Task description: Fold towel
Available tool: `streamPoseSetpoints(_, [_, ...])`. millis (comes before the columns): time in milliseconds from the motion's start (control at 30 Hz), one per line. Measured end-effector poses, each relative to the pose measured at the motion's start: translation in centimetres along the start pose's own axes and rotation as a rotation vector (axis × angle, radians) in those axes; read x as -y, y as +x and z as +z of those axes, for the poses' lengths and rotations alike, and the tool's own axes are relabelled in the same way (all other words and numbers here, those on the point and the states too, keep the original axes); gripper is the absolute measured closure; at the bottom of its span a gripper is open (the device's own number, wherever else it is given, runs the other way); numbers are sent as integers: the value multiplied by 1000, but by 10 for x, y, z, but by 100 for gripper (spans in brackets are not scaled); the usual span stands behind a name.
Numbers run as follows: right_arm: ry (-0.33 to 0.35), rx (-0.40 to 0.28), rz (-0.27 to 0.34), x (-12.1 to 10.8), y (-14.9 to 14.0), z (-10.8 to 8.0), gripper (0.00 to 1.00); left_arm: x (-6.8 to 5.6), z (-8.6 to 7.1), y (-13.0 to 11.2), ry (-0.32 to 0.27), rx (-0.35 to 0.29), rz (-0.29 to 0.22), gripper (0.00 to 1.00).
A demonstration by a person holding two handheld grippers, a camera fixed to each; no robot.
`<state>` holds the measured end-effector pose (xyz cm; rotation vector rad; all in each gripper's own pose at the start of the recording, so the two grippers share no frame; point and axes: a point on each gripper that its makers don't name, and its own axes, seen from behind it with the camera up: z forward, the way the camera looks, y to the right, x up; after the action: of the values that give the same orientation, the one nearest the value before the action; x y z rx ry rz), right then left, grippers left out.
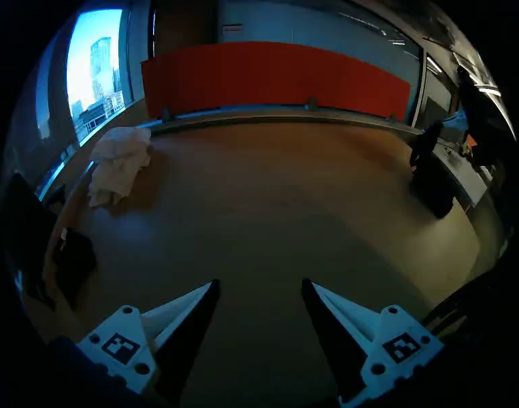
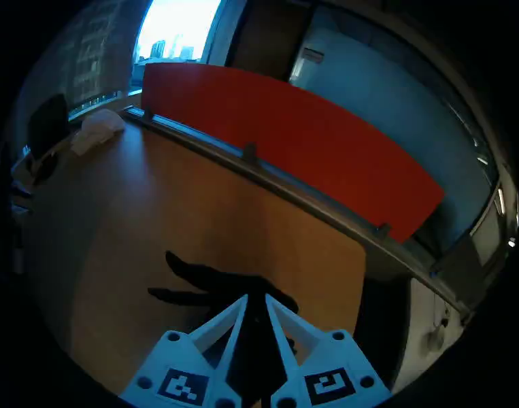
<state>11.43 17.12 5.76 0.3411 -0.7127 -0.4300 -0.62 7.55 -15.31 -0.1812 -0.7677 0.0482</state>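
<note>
The towel [image 1: 118, 163] lies in a pale, crumpled heap on the table [image 1: 273, 204], far ahead and left of the left gripper [image 1: 259, 285], whose fingers are spread wide around nothing. The right gripper [image 2: 256, 297] has its fingers pinched almost together and holds nothing; the towel is also far ahead-left of it.

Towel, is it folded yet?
Not yet. Nothing looks done: the towel lies crumpled at the far corner of the table, by the window. In hand: nothing. The left claw is open over bare table and the right claw is nearly shut, empty. Left to do: reach the towel, spread it, fold it.
</note>
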Motion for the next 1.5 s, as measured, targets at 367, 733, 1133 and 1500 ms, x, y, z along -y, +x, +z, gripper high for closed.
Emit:
streamPoseSetpoints(367, [-38,48,55,-4,-55,-25,98,-3,-2,0,-12,2,25,12])
streamPoseSetpoints(733, [-58,87,103,8,-101,-38,98,-2,-3,3,-15,-2,35,12])
streamPoseSetpoints(1133, [-92,160,130,10,-148,-42,98,-4,-3,4,-21,-7,44,12])
streamPoseSetpoints(1500, [-97,223,177,16,-183,-37,98,0,-6,2,-13,-3,46,12])
